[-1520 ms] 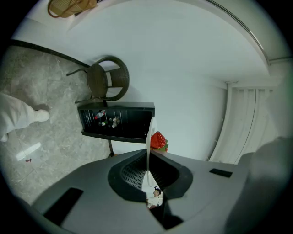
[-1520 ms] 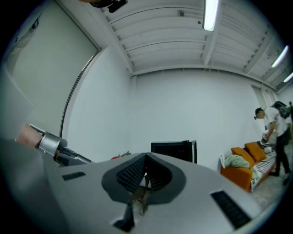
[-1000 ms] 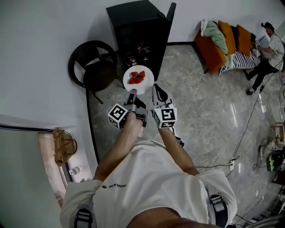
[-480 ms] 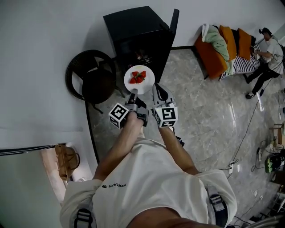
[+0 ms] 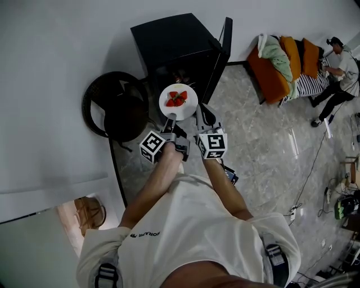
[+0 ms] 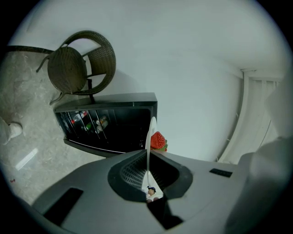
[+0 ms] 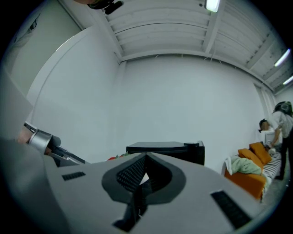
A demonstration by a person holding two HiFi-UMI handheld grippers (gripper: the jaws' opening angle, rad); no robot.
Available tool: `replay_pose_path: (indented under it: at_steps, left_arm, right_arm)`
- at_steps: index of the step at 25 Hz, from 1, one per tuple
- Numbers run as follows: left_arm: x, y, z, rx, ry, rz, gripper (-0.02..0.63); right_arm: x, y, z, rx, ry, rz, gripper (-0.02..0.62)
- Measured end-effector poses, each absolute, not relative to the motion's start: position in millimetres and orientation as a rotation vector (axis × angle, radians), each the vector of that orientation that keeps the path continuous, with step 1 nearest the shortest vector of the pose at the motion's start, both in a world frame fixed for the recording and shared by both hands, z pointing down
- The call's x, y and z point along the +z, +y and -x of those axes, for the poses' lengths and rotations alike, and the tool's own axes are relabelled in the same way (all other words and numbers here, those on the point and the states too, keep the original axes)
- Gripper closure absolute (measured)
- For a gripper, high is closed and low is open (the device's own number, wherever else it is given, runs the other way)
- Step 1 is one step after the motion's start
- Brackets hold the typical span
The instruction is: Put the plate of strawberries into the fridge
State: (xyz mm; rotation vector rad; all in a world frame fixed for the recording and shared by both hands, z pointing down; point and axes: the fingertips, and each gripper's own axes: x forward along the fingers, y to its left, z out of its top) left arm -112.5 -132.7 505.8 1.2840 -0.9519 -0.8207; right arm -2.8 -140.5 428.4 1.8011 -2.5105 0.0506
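White wall (image 5: pixel 56 67) at back & left. Floor (image 5: pixel 270 146): grey marble-look tile, glossy, w/ reflections. Dark wicker chair (image 5: pixel 115 109) close by wall. Orange sofa (image 5: pixel 265 68) at right w/ green blanket (image 5: pixel 275 48) & orange cushions (image 5: pixel 308 49). Cables (image 5: pixel 312 163) trail over floor. White ribbed ceiling (image 7: pixel 174 27), strip lights (image 7: pixel 211 4) on.

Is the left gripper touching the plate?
Touching. The left gripper pinches the plate by its rim, plain in the left gripper view.
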Motion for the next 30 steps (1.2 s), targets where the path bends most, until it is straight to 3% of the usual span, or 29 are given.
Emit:
replay_pose_path:
  at_steps: [20, 30]
  left_arm:
    - [532, -155, 103, -0.810, -0.949, -1.260, 0.597]
    - [519, -198, 63, -0.831, -0.998, -1.244, 0.597]
  right_arm:
    - [449, -162, 1, 0.044, -2.503, -1.763, 0.583]
    - [442, -211, -39, 0.080, -2.550, -1.703, 0.583]
